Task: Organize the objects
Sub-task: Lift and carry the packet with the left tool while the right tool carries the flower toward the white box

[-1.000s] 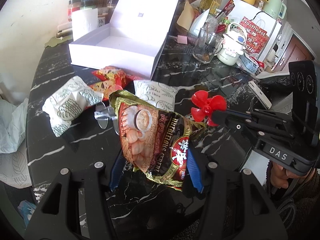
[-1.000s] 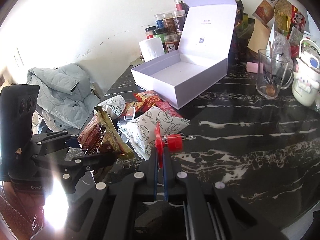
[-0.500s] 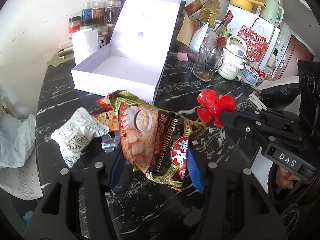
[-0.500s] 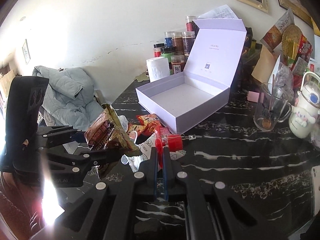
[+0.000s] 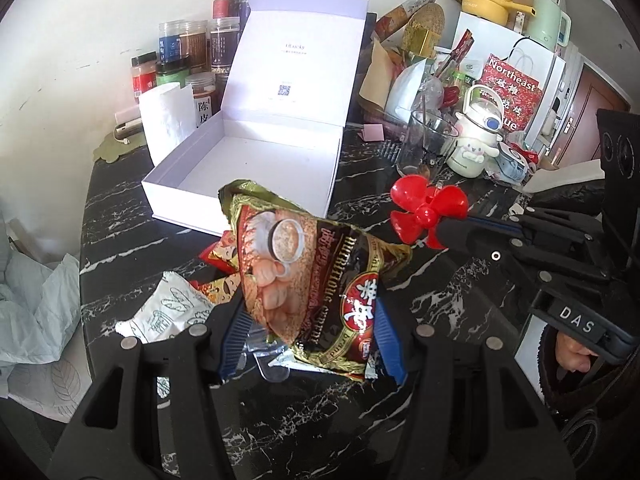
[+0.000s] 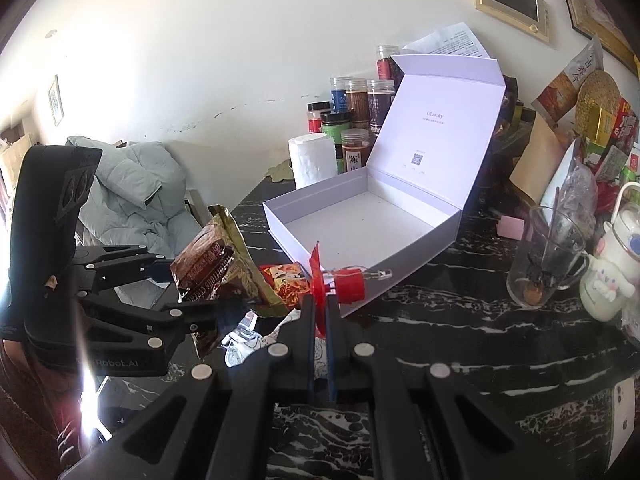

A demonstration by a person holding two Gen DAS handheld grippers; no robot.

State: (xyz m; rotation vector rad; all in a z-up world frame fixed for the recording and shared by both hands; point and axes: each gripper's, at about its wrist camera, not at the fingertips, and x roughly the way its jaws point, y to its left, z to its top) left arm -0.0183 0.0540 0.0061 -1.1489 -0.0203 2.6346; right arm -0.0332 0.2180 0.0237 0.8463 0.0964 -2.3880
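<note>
My left gripper [image 5: 308,332] is shut on a brown and gold cereal packet [image 5: 316,276], held in the air above the black marble table [image 5: 436,312]. In the right wrist view the same packet [image 6: 216,264] hangs at the left in that gripper [image 6: 188,292]. My right gripper [image 6: 320,320] is shut on a small red propeller fan [image 6: 340,280]; in the left wrist view the fan [image 5: 426,208] shows at the tip of that gripper [image 5: 440,236]. An open white box [image 5: 256,164] with its lid up stands behind both; its inside [image 6: 360,224] is bare.
Red snack packets [image 5: 218,256] and a white patterned packet [image 5: 168,312] lie on the table below the cereal packet. Spice jars [image 5: 192,60] and a paper roll [image 6: 312,160] stand behind the box. A glass mug [image 6: 548,256], a white kettle [image 6: 612,268] and clutter fill the right.
Both grippers have risen and moved toward the white box with their loads; the box now looks nearer and the packets on the table lie lower in view.
</note>
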